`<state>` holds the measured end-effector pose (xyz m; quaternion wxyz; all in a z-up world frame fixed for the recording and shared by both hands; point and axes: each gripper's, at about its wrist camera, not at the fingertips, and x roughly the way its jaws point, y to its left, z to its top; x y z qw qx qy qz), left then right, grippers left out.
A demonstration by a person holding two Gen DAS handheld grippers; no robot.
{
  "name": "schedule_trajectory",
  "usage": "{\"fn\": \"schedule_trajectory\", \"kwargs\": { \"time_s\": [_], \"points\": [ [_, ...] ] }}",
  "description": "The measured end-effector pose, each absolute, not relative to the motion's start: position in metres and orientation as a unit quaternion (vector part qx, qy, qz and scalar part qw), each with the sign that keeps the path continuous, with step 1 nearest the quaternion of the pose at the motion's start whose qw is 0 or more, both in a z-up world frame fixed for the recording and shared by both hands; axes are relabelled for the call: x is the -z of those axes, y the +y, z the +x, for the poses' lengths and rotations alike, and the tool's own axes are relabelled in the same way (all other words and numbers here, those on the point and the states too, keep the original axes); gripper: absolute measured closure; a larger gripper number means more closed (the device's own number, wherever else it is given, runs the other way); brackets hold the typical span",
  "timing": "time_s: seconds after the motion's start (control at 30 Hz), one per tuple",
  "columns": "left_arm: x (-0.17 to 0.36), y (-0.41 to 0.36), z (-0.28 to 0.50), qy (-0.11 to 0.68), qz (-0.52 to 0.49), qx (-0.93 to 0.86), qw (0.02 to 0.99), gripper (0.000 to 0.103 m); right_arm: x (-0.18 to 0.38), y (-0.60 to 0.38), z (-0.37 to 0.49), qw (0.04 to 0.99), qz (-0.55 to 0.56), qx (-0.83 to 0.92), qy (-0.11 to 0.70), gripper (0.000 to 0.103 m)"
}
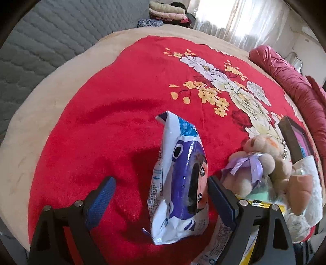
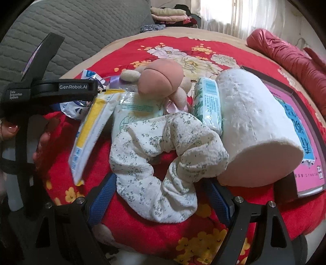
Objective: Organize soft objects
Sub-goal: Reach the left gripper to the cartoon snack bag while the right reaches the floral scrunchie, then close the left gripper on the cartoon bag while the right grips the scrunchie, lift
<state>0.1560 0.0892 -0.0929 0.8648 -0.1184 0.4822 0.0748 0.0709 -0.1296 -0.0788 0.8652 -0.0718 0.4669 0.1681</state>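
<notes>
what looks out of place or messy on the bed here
The soft things are heaped rather than sorted: a teddy lies tumbled over tissue packs, with a scrunchie against a paper roll. The wipes pack sits apart, crumpled, between the open left gripper fingers.

A bedroom at home.
Red floral blanket (image 1: 122, 97) on a bed, padded grey headboard (image 1: 44, 36), folded bedding (image 1: 167, 12), curtained window (image 1: 244, 18).
</notes>
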Motion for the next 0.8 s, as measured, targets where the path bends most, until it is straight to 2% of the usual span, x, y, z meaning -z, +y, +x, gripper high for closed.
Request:
{"fn": "schedule_trajectory", "kwargs": {
  "time_s": [0.03,0.13,0.2,0.27,0.33,0.47,0.8],
  "points": [
    [0.093,0.089,0.155,0.480,-0.120,-0.074,0.866,0.016,0.079,-0.130,0.071,0.867,-0.071,-0.168,0.465,0.019],
    [0.093,0.091,0.152,0.472,-0.128,-0.065,0.870,0.033,0.075,-0.134,0.070,0.870,-0.057,-0.185,0.454,0.042],
    [0.091,0.092,0.151,0.467,-0.137,-0.056,0.872,0.049,0.073,-0.135,0.069,0.870,-0.059,-0.189,0.453,0.052],
    [0.090,0.095,0.149,0.464,-0.157,-0.041,0.871,0.053,0.072,-0.136,0.069,0.869,-0.060,-0.195,0.451,0.066],
    [0.090,0.097,0.147,0.460,-0.165,-0.037,0.872,0.058,0.070,-0.137,0.067,0.869,-0.061,-0.205,0.447,0.073],
    [0.088,0.106,0.137,0.446,-0.197,-0.020,0.873,0.063,0.059,-0.138,0.059,0.880,-0.074,-0.212,0.419,0.076],
    [0.062,0.099,0.097,0.419,-0.214,-0.009,0.882,0.063,0.030,-0.150,0.044,0.901,-0.075,-0.216,0.370,0.076]
  ]
}}
